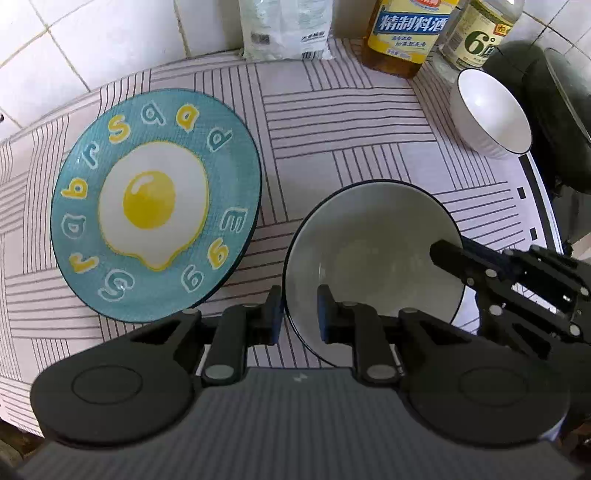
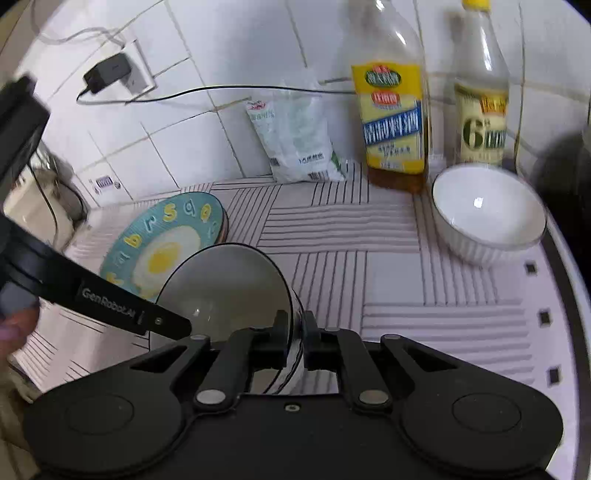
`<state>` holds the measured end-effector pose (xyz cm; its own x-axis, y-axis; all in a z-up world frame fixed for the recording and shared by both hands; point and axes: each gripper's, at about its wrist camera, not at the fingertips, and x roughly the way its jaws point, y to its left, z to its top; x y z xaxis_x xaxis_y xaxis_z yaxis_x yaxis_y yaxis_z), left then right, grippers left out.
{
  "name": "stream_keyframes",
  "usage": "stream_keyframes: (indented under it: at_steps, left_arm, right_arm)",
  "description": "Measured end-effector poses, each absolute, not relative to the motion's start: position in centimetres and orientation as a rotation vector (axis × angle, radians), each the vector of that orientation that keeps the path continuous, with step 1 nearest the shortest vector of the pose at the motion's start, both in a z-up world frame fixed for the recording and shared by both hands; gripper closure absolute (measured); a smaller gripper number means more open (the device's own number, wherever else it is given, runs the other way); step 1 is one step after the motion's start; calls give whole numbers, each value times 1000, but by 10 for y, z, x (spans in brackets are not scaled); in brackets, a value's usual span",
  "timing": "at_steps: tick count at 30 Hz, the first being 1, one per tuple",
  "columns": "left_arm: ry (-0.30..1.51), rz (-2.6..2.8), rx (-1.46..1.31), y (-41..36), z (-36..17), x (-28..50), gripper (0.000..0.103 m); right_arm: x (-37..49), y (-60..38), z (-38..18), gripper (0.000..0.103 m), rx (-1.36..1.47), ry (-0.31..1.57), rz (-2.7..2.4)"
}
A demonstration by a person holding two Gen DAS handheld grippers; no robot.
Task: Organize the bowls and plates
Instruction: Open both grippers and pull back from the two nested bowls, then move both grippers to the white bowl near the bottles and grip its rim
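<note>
the right gripper point(image 2: 294, 332) pinches the grey bowl point(image 1: 369, 258) rim to hold it. the left gripper point(image 1: 298, 314) sits around the other rim, slightly loose. the egg plate point(image 1: 155, 203) lies near the bench's left edge.

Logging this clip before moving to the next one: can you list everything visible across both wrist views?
egg plate: one, teal with a fried-egg print, left on the cloth
dark-rimmed bowl: one, grey-white, front centre
ribbed bowl: one, white, back right
yellow-label bottle: one, amber liquid, back wall
pale-label bottle: one, clear, beside the first
bag: one, white, against the tiles
cloth: one, pale with dark stripes, covering the counter
charger: one, black, in a wall socket
left tool: black, astride the dark-rimmed bowl's rim
right tool: black, clamped on that rim
</note>
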<state>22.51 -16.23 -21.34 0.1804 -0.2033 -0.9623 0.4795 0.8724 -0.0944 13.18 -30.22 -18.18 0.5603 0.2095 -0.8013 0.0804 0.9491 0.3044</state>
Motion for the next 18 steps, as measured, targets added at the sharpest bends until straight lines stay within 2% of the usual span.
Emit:
stream_keyframes:
  at_steps: [3, 10, 11, 14, 16, 18]
  left_arm:
    - [1303, -483, 256, -163, -212, 225, 84]
    - [1239, -491, 233, -156, -181, 218, 71]
    - [1228, -494, 234, -155, -175, 215, 71]
    - [1203, -512, 227, -155, -156, 208, 69]
    - [1186, -534, 219, -156, -145, 202, 68]
    - [1165, -561, 215, -160, -132, 196, 66]
  right_arm:
    - [135, -301, -181, 92, 292, 986, 93]
    - [124, -307, -165, 89, 287, 944, 121]
    - [121, -309, -161, 86, 279, 937, 124]
    - [109, -314, -145, 68, 228, 915, 131]
    - [99, -318, -132, 67, 194, 893, 138]
    - [87, -324, -121, 58, 167, 873, 144]
